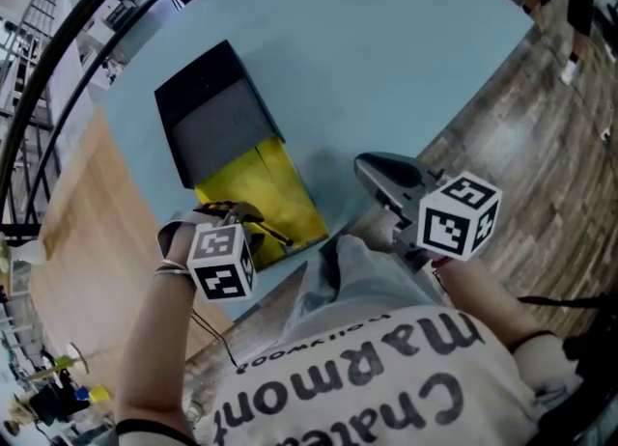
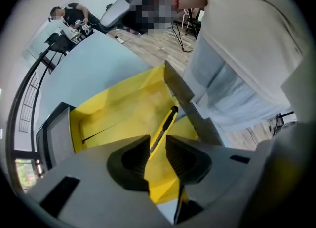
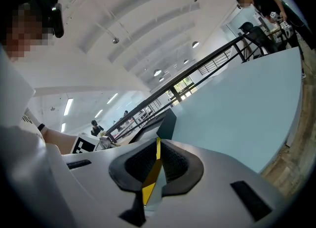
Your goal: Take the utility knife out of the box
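**As the left gripper clamped the knife, the lift out of the box was yet to come**

Seen from the head view, the open box (image 1: 266, 179) lay on the light blue table (image 1: 386, 68). Its black lid (image 1: 208, 121) was folded back with a grey pad inside, and its yellow tray faced the person. The left gripper (image 1: 241, 214) sat at the tray's near end. The utility knife (image 1: 273, 234) showed as a thin dark bar running from the gripper's tips across the yellow. The right gripper (image 1: 367, 168) hovered well apart from the knife, beside the box and over bare table.

Through the left gripper view, the jaws were clenched on the near end of the yellow-and-black utility knife (image 2: 167, 122), one pad on either side. Its far tip pointed at the tray's grey side wall (image 2: 190, 106). The knife lay within the tray's outline, but whether it rested on the floor or hung just above could not be told. Apart from a thin dark slit in the lining, the tray held nothing else visible.

Through the right gripper view, the jaws were drawn nearly together on nothing. Only a sliver of yellow tray and table showed in the gap, with the black lid (image 3: 167, 123) beyond.

By my judgement, the grasp was the step in hand. The next move called for a straight rise that kept the tip clear of the grey wall. The grip would need to be firm enough that the slim knife did not pivot.
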The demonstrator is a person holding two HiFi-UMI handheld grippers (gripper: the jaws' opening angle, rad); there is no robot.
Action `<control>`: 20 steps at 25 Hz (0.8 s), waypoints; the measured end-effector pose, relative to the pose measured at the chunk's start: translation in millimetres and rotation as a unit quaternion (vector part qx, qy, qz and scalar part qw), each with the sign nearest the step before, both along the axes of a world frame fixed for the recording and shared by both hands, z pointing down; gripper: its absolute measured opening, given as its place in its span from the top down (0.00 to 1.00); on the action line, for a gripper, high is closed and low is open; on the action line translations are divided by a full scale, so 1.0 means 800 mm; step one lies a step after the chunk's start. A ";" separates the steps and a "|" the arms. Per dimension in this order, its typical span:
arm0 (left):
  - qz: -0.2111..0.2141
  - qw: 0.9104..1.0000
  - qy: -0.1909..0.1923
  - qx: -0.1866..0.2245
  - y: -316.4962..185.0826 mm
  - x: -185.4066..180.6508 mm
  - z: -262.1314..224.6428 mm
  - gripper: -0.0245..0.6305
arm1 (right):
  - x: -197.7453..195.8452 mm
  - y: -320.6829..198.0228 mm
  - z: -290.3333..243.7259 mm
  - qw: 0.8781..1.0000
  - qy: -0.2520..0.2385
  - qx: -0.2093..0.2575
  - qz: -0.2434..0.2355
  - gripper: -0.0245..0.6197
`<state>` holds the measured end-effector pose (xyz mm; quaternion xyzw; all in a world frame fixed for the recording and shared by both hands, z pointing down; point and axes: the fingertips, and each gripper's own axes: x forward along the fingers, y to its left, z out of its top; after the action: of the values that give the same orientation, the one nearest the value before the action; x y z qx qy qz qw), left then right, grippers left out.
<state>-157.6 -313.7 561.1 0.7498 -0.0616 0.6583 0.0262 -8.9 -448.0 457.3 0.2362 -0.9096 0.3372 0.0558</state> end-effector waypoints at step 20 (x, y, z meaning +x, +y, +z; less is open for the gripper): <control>0.022 0.998 -0.034 -0.051 0.005 0.000 0.023 0.82 | 0.027 0.001 -0.001 1.000 0.001 0.005 0.012 0.89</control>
<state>-157.4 -309.7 579.4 0.7257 -0.0122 0.6862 0.0480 12.6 -447.0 456.6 0.2480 -0.9082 0.3333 0.0512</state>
